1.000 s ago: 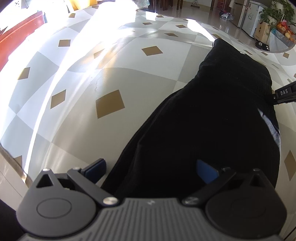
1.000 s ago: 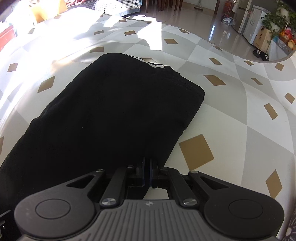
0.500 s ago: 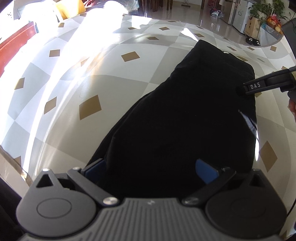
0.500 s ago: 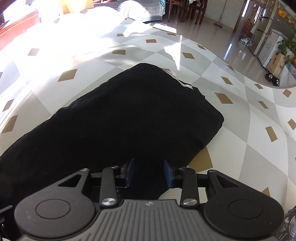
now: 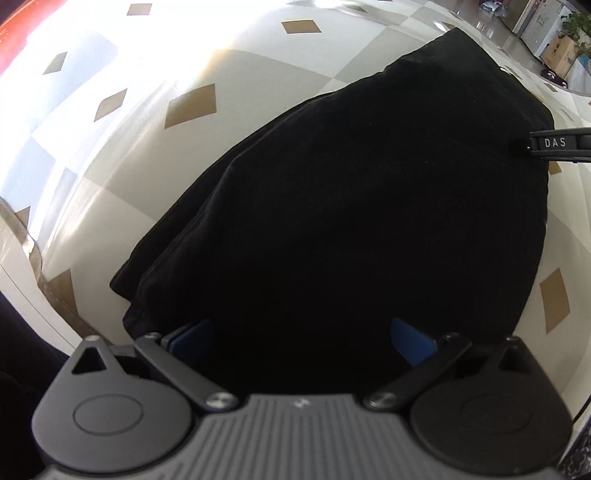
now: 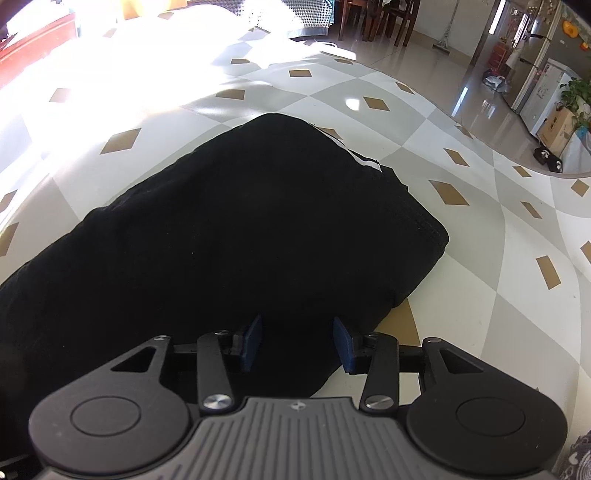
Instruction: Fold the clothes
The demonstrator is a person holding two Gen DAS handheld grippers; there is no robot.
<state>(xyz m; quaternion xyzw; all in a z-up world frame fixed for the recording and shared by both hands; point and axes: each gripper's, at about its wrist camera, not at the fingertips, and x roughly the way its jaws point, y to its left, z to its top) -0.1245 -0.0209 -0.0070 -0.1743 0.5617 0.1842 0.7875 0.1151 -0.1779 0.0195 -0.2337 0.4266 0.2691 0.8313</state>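
A folded black garment point(image 5: 369, 206) lies flat on the checked table cover point(image 5: 192, 107). My left gripper point(image 5: 301, 341) hangs over its near end, blue pads wide apart and open, black cloth beneath them. In the right wrist view the same garment point(image 6: 240, 229) shows a thin white trim at its far edge. My right gripper point(image 6: 297, 341) stands over the garment's near right edge. Its jaws are opening, the blue pads apart with cloth under the gap and nothing pinched. A finger of the right gripper marked DAS point(image 5: 554, 144) enters the left wrist view from the right.
The table cover point(image 6: 461, 192) has white and grey squares with tan diamonds. Its edge drops off at the left point(image 5: 22, 236). Beyond are a shiny floor point(image 6: 461, 74), dark chairs point(image 6: 373, 18), a cardboard box point(image 6: 557, 125) and a fridge point(image 6: 532, 55).
My right gripper went from shut to open, letting go of the garment's edge. My left gripper moved over the garment's near end, so the cloth now fills more of its view.
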